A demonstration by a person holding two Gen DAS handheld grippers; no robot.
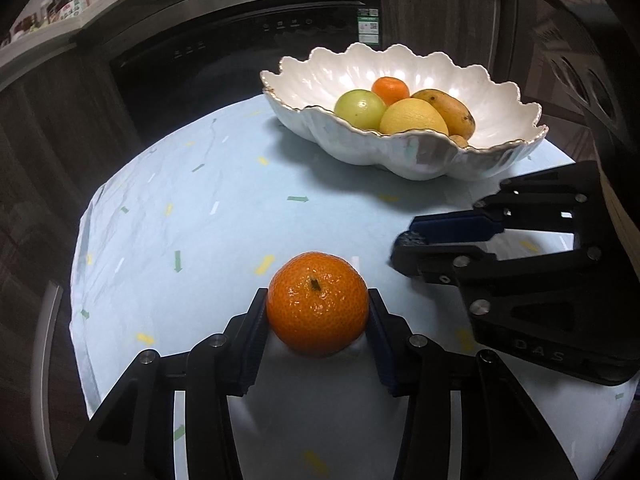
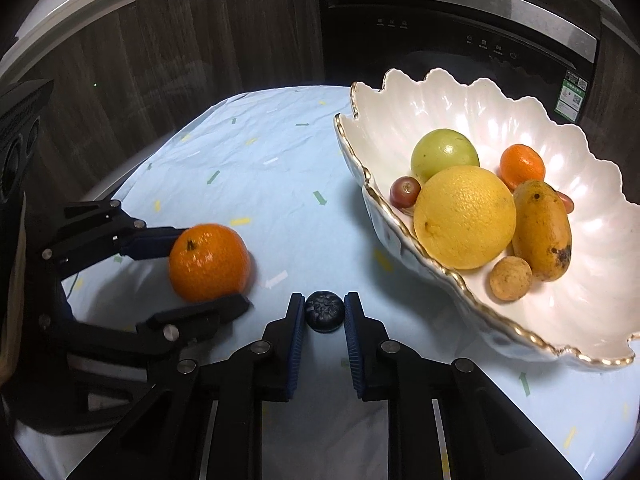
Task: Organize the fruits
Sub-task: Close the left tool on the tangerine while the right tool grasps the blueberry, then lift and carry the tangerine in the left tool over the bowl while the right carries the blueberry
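Observation:
My left gripper (image 1: pixel 318 306) is shut on an orange mandarin (image 1: pixel 317 309), low over the light blue cloth; it shows from the side in the right wrist view (image 2: pixel 208 262). My right gripper (image 2: pixel 324 312) is shut on a small dark blueberry (image 2: pixel 324 312) just above the cloth; in the left wrist view the right gripper (image 1: pixel 404 246) is at the right with the berry (image 1: pixel 408 237) at its tips. A white scalloped bowl (image 2: pixel 400 236) with a gold rim holds a green apple (image 2: pixel 444 152), a yellow orange (image 2: pixel 464 218), a mango (image 2: pixel 542 230), a small mandarin (image 2: pixel 522 164) and other small fruits.
The round table (image 1: pixel 224 208) has a pale blue cloth with small coloured marks. The bowl (image 1: pixel 400 156) stands at its far right. A dark oven (image 1: pixel 224 60) and wooden cabinet fronts stand close behind the table. A shelf with bottles (image 1: pixel 60 4) is at the upper left.

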